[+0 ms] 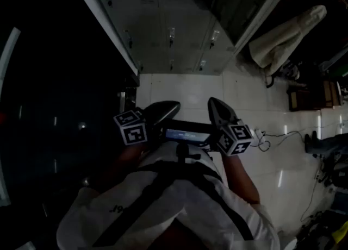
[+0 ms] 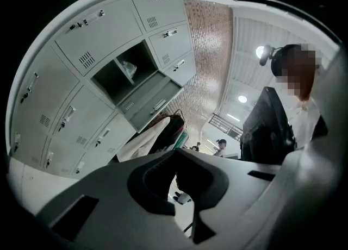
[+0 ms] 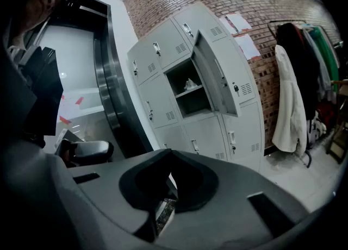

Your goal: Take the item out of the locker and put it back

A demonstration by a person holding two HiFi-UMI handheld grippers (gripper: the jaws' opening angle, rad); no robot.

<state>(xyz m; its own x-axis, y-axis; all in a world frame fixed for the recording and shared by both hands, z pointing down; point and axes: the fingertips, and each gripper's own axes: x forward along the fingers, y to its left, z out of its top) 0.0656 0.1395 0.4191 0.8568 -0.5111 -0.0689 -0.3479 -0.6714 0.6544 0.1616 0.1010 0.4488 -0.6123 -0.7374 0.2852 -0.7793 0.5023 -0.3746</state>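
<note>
The grey locker bank (image 3: pixel 163 75) stands a few steps ahead, with one middle compartment open and its door (image 3: pixel 215 77) swung out to the right. A small pale item (image 3: pixel 189 84) lies on the shelf inside, and shows in the left gripper view as the same pale item (image 2: pixel 129 69). My left gripper (image 2: pixel 175 163) is shut with nothing in it, far from the locker. My right gripper (image 3: pixel 168 174) is also shut and empty. In the dark head view, the left gripper (image 1: pixel 166 110) and right gripper (image 1: pixel 216 106) are held close to the body above the tiled floor.
A white coat (image 3: pixel 291 102) hangs on a clothes rack right of the lockers against the brick wall. A dark metal door frame (image 3: pixel 111 86) rises to their left. Cables (image 1: pixel 272 135) lie on the floor at the right. A person (image 2: pixel 221 145) stands far off.
</note>
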